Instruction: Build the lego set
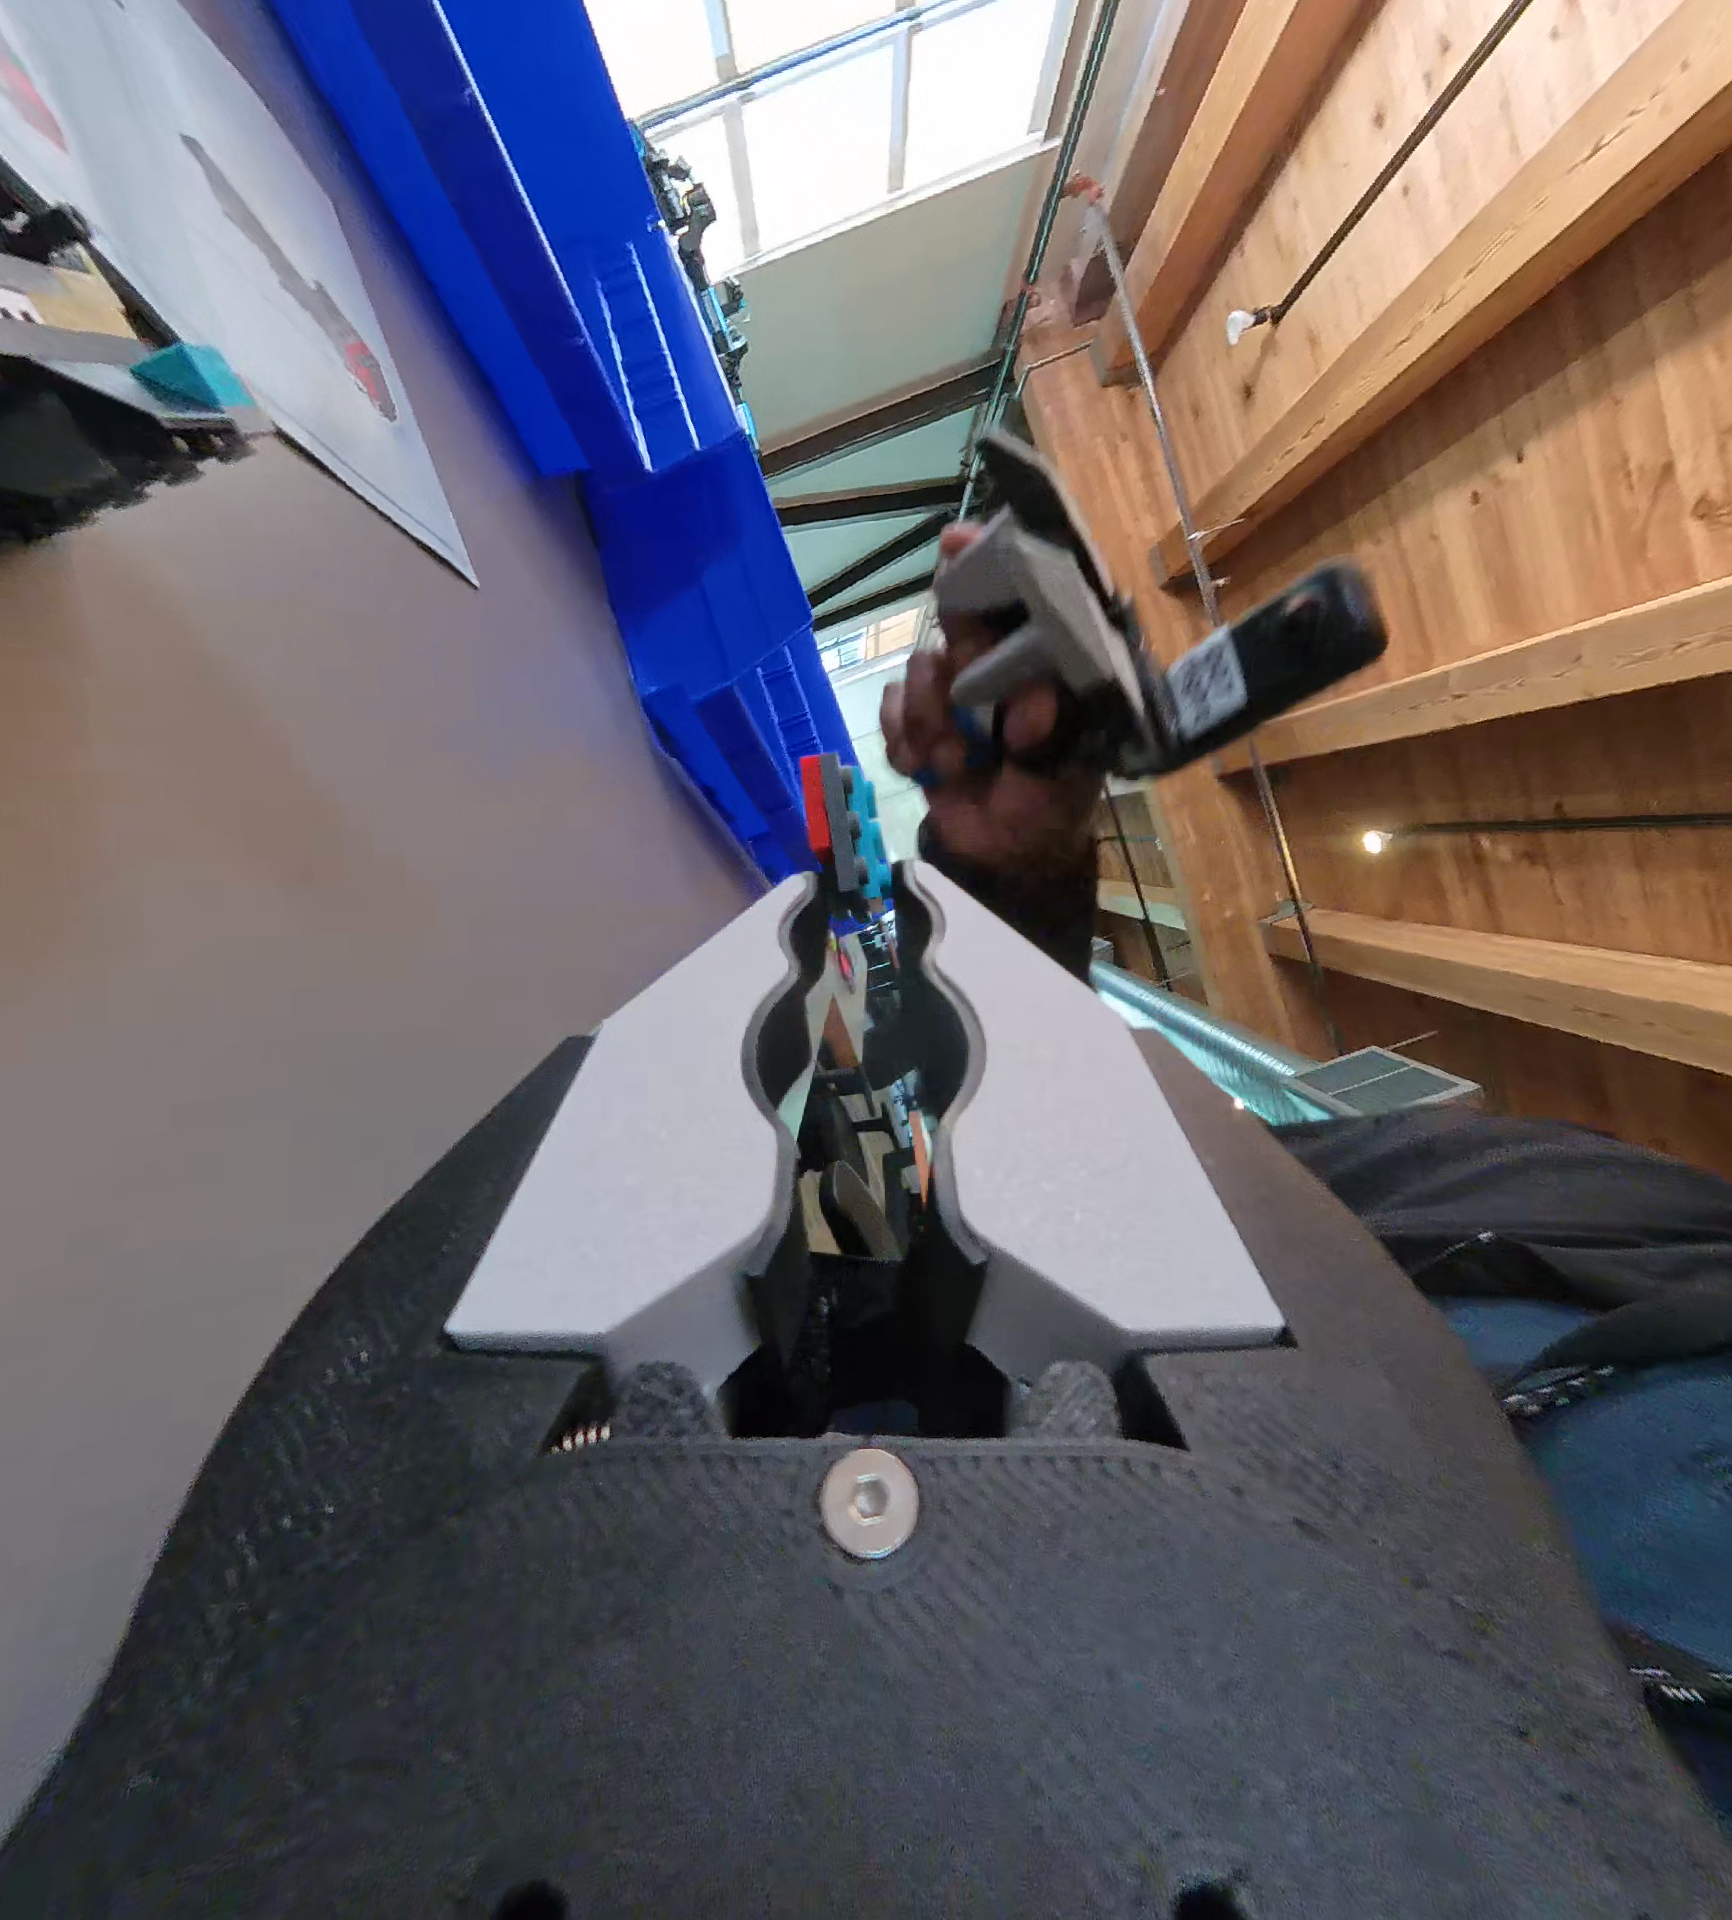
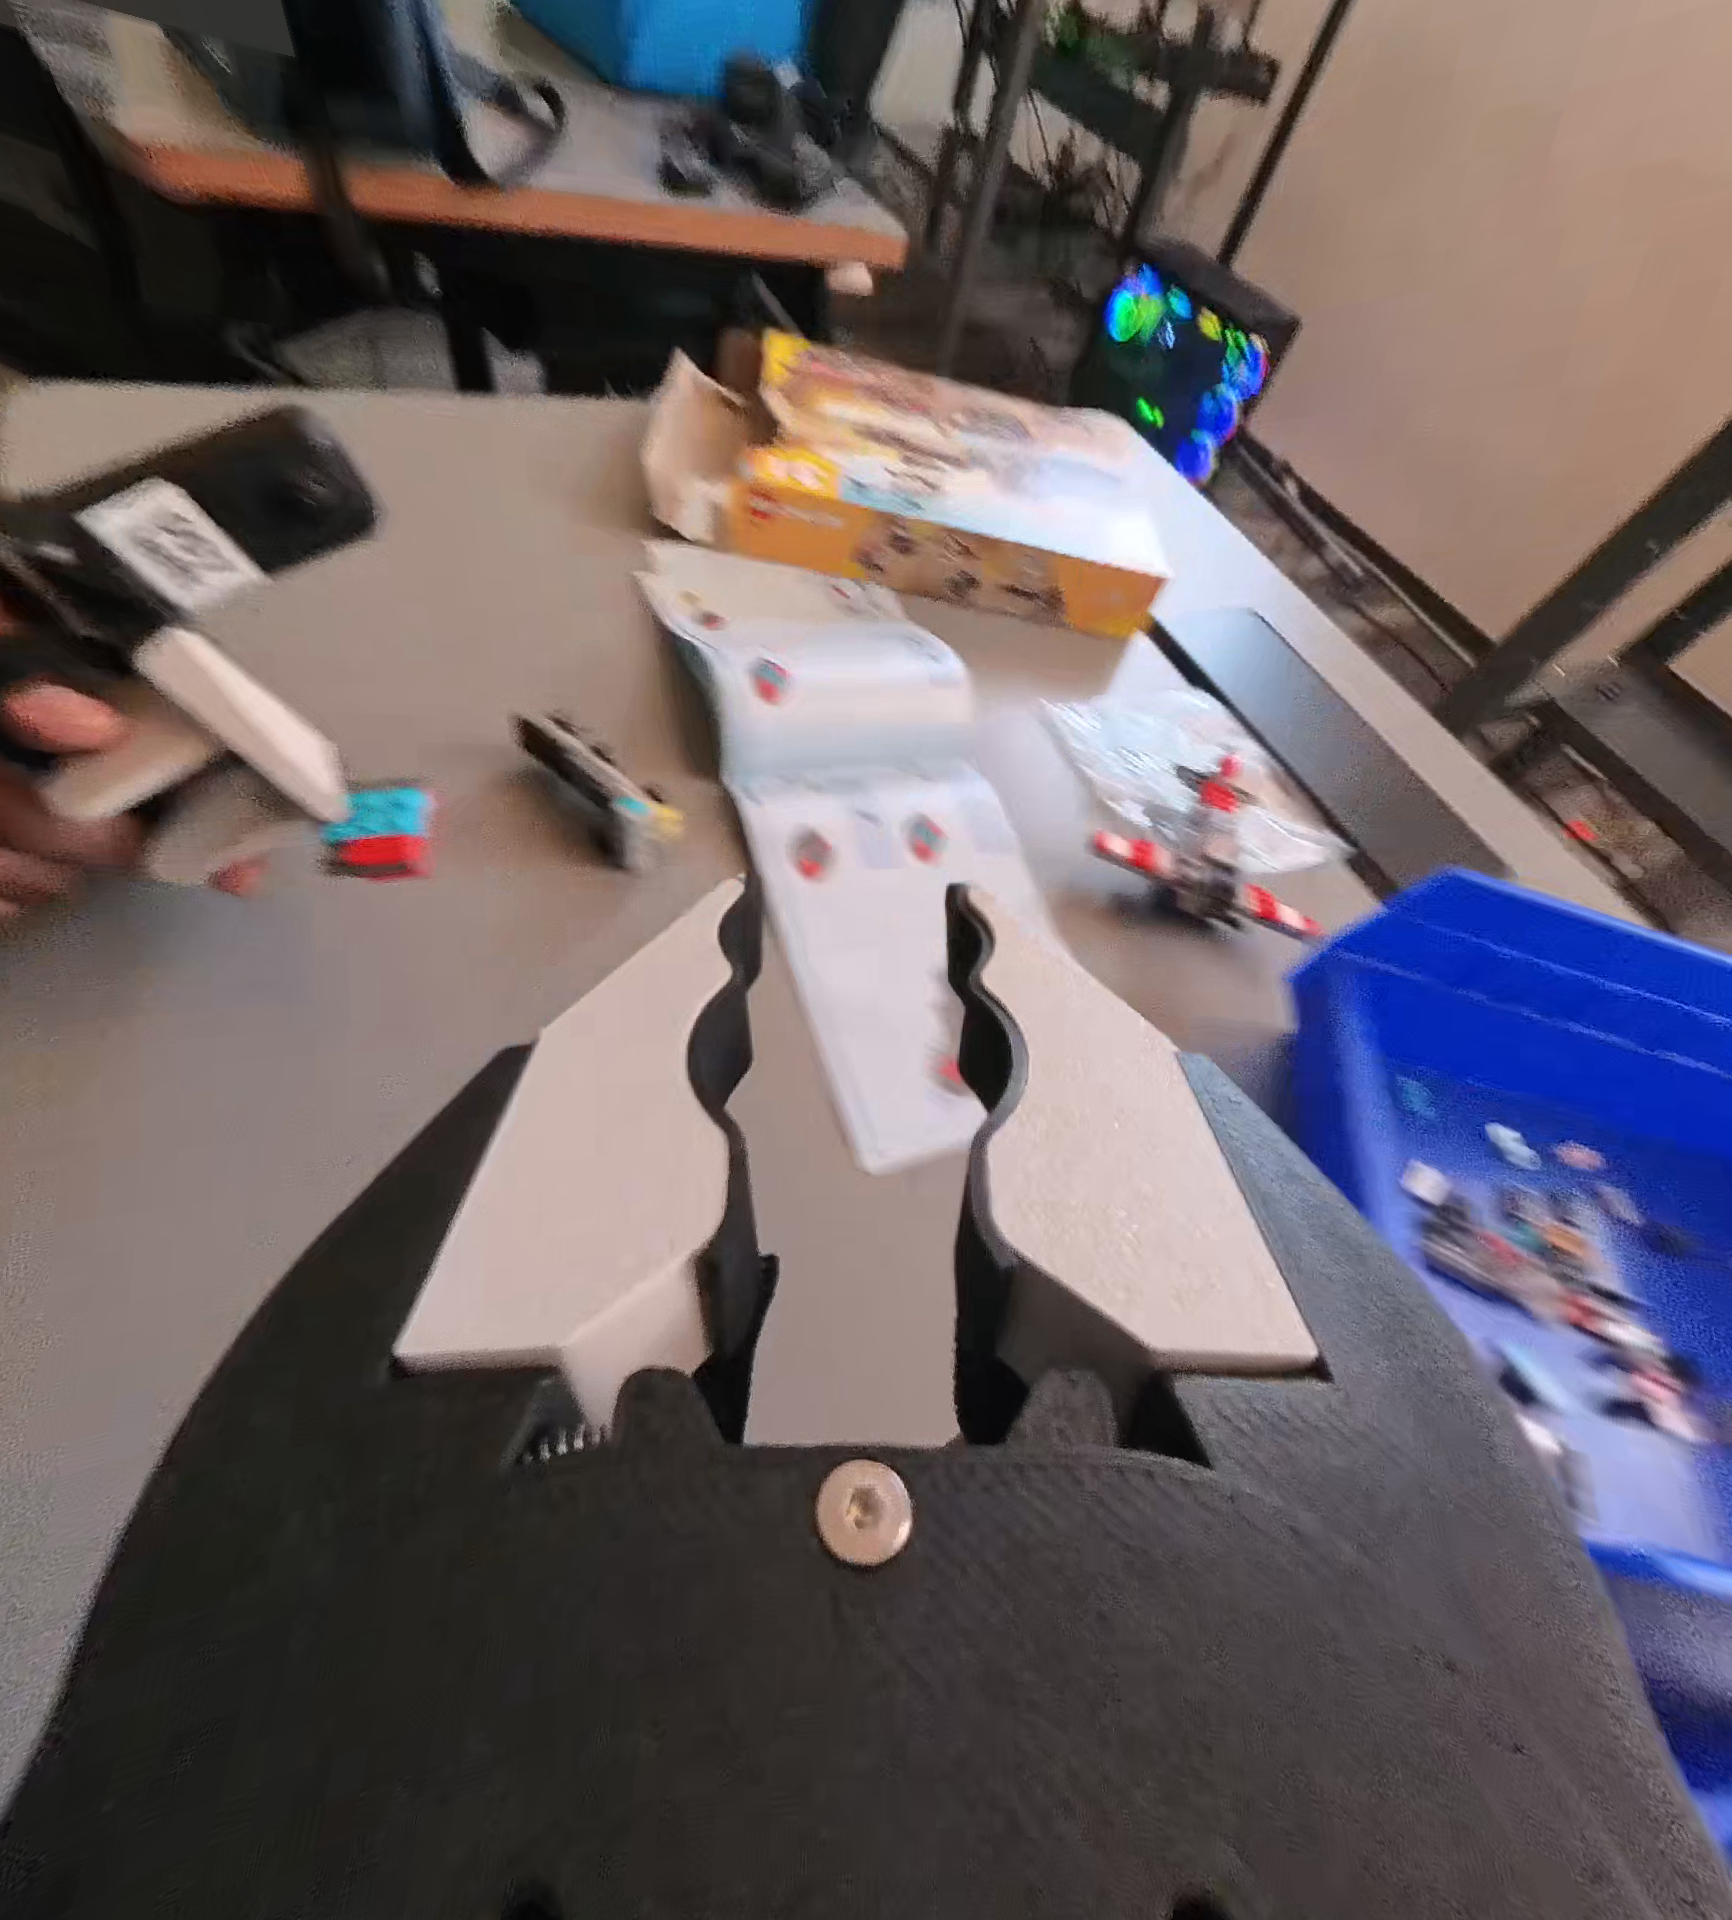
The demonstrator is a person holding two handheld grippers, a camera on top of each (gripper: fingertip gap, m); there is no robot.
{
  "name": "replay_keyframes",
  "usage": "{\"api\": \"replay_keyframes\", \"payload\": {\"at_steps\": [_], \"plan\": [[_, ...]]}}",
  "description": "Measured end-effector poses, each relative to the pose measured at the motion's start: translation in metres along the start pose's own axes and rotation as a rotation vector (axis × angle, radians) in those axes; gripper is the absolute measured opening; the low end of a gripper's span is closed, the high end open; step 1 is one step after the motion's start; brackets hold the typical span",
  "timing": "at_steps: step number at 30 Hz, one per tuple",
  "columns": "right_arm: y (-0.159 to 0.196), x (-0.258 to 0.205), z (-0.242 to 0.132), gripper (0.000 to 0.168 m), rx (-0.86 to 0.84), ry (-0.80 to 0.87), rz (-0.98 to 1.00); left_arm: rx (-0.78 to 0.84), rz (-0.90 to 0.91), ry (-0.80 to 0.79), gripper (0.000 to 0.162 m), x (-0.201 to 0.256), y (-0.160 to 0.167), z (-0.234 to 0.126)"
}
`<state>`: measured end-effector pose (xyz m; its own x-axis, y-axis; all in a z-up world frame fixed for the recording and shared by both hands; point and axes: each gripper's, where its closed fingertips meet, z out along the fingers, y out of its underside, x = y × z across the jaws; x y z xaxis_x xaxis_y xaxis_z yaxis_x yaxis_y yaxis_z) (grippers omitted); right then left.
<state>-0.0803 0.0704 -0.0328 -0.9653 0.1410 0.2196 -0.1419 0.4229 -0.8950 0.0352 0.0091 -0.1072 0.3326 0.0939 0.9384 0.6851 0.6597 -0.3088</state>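
Bricks are stacked in a small red, grey and teal block (image 1: 846, 826) that I am pinching at the tip of my left claw (image 1: 857, 888), its two fingers clenched on the lower end so the rest sticks out clear. In the right wrist view that same block is hanging just above the desk (image 2: 218, 1091), probably so its free side is open for the next piece. My right claw (image 2: 851, 904) is released and carrying nothing, hovering over the instruction booklet (image 2: 841, 727), near the blue bin (image 2: 1568, 997) of loose pieces; I judge it is placed to fetch one. Another half-built dark piece (image 2: 597, 790) is lying on the desk beyond, and the opened box (image 2: 945, 499) is sitting farther back.
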Motion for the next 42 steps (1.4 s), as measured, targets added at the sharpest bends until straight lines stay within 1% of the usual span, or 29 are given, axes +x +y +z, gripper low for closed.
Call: {"api": "replay_keyframes", "payload": {"at_steps": [2, 5, 8, 11, 14, 16, 19, 22, 28, 30, 32, 34, 42], "plan": [[0.009, 0.051, -0.009, 0.033, -0.117, 0.047, -0.058, -0.021, 0.018, -0.025, 0.012, -0.003, 0.002, 0.004], [0.038, 0.130, -0.009, 0.026, -0.333, 0.070, -0.163, -0.051, 0.045, -0.055, 0.012, -0.007, 0.003, 0.011], [0.076, 0.190, 0.009, 0.021, -0.517, -0.015, -0.213, -0.062, 0.057, -0.069, 0.012, -0.011, -0.001, 0.017], [0.116, 0.218, 0.034, 0.015, -0.676, -0.183, -0.282, -0.079, 0.062, -0.090, 0.012, -0.017, -0.005, 0.023], [0.157, 0.236, 0.052, 0.013, -0.831, -0.323, -0.327, -0.092, 0.055, -0.119, 0.012, -0.024, -0.008, 0.027], [0.178, 0.244, 0.060, 0.010, -0.894, -0.396, -0.330, -0.098, 0.036, -0.133, 0.012, -0.029, -0.009, 0.029], [0.194, 0.251, 0.068, 0.008, -0.918, -0.464, -0.360, -0.104, 0.009, -0.151, 0.012, -0.034, -0.010, 0.030], [0.205, 0.255, 0.070, 0.008, -0.932, -0.505, -0.431, -0.110, -0.017, -0.159, 0.012, -0.037, -0.010, 0.030], [0.209, 0.251, 0.072, 0.010, -0.912, -0.547, -0.484, -0.129, -0.062, -0.156, 0.012, -0.041, -0.010, 0.032], [0.209, 0.252, 0.073, 0.010, -0.908, -0.536, -0.516, -0.133, -0.069, -0.153, 0.012, -0.042, -0.010, 0.033], [0.211, 0.254, 0.072, 0.015, -0.919, -0.529, -0.521, -0.132, -0.071, -0.152, 0.012, -0.041, -0.010, 0.033], [0.211, 0.254, 0.073, 0.016, -0.909, -0.529, -0.503, -0.129, -0.069, -0.152, 0.012, -0.041, -0.011, 0.033], [0.210, 0.255, 0.076, 0.009, -0.909, -0.498, -0.493, -0.109, -0.051, -0.158, 0.012, -0.041, -0.013, 0.031]]}}
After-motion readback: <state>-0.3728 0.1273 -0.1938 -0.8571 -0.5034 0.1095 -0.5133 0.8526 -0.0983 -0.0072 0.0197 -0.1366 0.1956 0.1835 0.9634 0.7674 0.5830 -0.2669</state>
